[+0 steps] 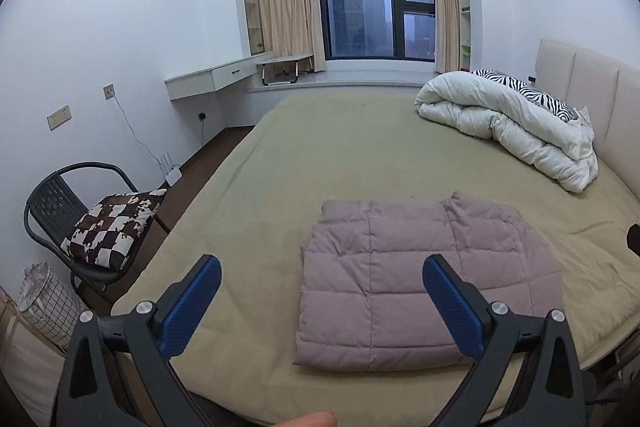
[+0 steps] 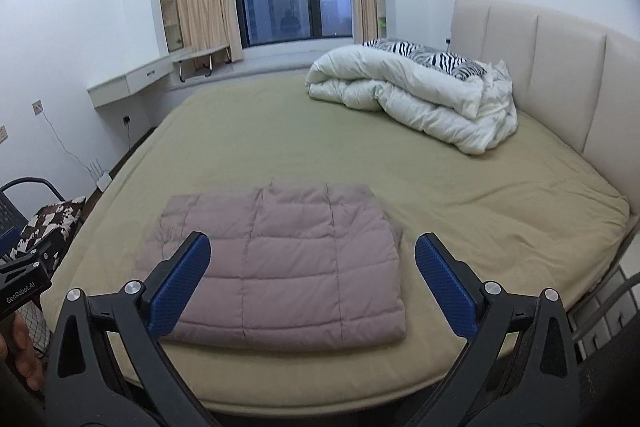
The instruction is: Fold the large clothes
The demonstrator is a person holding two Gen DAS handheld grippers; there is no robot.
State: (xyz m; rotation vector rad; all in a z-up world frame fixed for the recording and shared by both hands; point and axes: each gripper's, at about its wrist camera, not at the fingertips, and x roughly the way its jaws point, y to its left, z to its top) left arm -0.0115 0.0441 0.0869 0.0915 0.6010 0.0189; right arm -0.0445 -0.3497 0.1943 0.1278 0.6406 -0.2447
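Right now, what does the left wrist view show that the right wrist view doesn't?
Only the left wrist view: the whole chair with its checked cushion and the laundry basket beside it.

Only the right wrist view: the left gripper's body at the left edge, and the full headboard.

Both: the folded jacket lying flat on the bed, the white duvet near the headboard, the window, and open jaws on the left gripper and right gripper, with nothing held.
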